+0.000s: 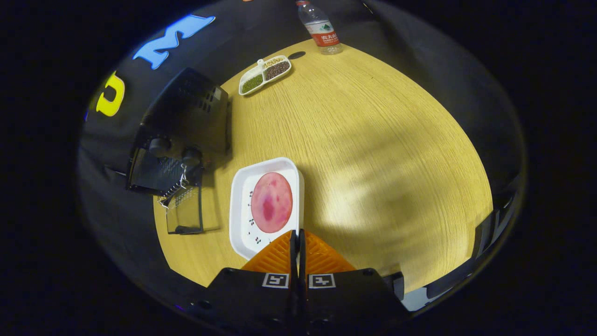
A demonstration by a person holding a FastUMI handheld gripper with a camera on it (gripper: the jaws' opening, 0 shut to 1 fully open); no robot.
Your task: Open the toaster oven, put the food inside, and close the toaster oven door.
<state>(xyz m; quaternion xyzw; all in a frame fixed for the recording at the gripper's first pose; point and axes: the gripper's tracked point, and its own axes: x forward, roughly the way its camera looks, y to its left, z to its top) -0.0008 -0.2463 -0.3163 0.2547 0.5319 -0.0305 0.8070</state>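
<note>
Gripper (297,240) is hovering above the table with its fingers clenched together, nothing between them, tips sitting over the near edge of the white tray (242,205). The food, a round pink slice (272,202), is lying flat in that tray, just ahead of the fingertips. Toaster oven (179,135) is standing off to the left of the tray, well beyond the fingers, and its glass door (185,212) is looking already dropped open and lying flat toward the tray; my read is that the opening step is done and the loading step is pending. Risks I'm seeing from here: fingers are going to have to part before any grasp, and a thin flat slice is offering little edge to pinch, so it could be slipping or tearing if squeezed at the rim. If the grab is going for the tray wall instead, the slice could be sliding off when the tray tilts. The open door is sitting just beside the tray's left side, so a sideways carry is risking a clip on the door edge or the wire rack (172,189) poking out near the hinge. Oven mouth is looking narrow and dark, so I cannot tell clearance inside. Divided dish (264,74) of beans and water bottle (321,29) are sitting at the far end of the wooden table (382,154), well apart, not a collision concern.
</note>
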